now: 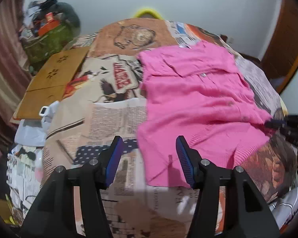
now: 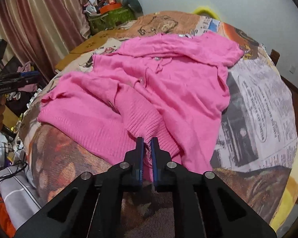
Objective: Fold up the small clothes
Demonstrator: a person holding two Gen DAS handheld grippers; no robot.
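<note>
A pink knitted cardigan (image 1: 192,99) lies spread on a table covered with printed cloth and newspaper (image 1: 117,119). It also shows in the right wrist view (image 2: 168,83), partly folded over itself. My left gripper (image 1: 148,150) is open and empty, hovering over the cardigan's near left edge. My right gripper (image 2: 147,142) is shut on the cardigan's ribbed hem (image 2: 147,127), which bunches up between the blue pads. The right gripper also shows at the right edge of the left wrist view (image 1: 276,123).
A wooden board (image 1: 51,83) lies at the table's far left. A green bag heaped with clutter (image 1: 47,39) stands behind it by the curtain (image 2: 39,19). A yellow object (image 1: 147,12) peeks over the far edge. Clothes and cables (image 2: 14,158) lie beside the table.
</note>
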